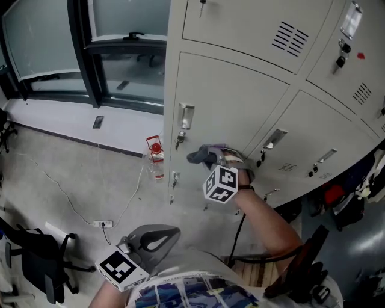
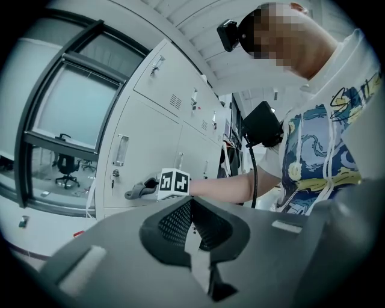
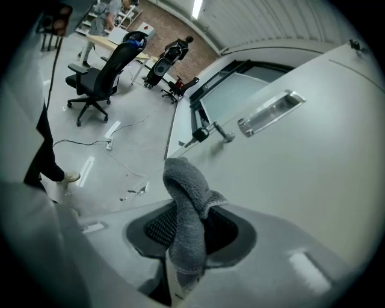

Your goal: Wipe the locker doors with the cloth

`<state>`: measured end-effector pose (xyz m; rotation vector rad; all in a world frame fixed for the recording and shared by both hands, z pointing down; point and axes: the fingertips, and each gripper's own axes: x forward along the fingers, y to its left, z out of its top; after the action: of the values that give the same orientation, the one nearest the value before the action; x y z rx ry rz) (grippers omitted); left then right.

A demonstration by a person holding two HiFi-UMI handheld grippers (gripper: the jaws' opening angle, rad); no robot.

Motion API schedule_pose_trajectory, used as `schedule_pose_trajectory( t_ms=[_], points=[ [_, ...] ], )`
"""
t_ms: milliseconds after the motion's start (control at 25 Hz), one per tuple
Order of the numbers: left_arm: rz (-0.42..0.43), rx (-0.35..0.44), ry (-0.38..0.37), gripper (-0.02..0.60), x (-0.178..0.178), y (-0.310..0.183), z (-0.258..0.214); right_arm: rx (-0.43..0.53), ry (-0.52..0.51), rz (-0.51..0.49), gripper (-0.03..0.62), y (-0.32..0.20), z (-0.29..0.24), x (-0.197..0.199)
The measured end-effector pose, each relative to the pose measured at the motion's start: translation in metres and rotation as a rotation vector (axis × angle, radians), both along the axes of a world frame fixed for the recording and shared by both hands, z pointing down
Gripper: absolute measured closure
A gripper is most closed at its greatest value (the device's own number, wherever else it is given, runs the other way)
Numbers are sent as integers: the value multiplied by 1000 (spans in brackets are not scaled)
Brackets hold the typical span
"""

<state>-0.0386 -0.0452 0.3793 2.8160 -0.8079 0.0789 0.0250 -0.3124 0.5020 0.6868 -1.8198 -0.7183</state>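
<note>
Currently, the right gripper (image 3: 184, 243) is clamping a soft, grey, fleecy cloth (image 3: 187, 201) between its jaws, holding it up by a pale beige metal locker door (image 1: 234, 102). Being light and floppy, the cloth is probably needing a firm pinch across its bunched fold. The left gripper (image 2: 194, 240) is hanging low, jaws together and empty.

Soft, even daylight fills the head view, brightest at the window (image 1: 120, 36) on the upper left. The locker doors (image 1: 234, 102) look pale and flat, with only faint shadows. Both gripper views are fisheye: straight lines bow and the corners fall black. In the right gripper view a ceiling strip light (image 3: 195, 8) glares, and the nap of the cloth (image 3: 186, 210), close to the lens, shows clearly.
</note>
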Motion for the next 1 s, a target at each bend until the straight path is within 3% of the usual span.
schedule_pose_trajectory(
  t_ms=[320,520,720,1000],
  points=[
    [-16,-11,6,580,1,-3,1,-123,44,-6,482,0,56,-1],
    [-23,-8,6,580,-2,-2,0,-138,55,-8,480,6,51,0],
    [-19,-6,14,580,-1,-2,0,-57,21,-22,480,22,-19,-1],
    [16,9,13,580,5,2,-2,192,-103,-49,480,37,-167,-14]
  ],
)
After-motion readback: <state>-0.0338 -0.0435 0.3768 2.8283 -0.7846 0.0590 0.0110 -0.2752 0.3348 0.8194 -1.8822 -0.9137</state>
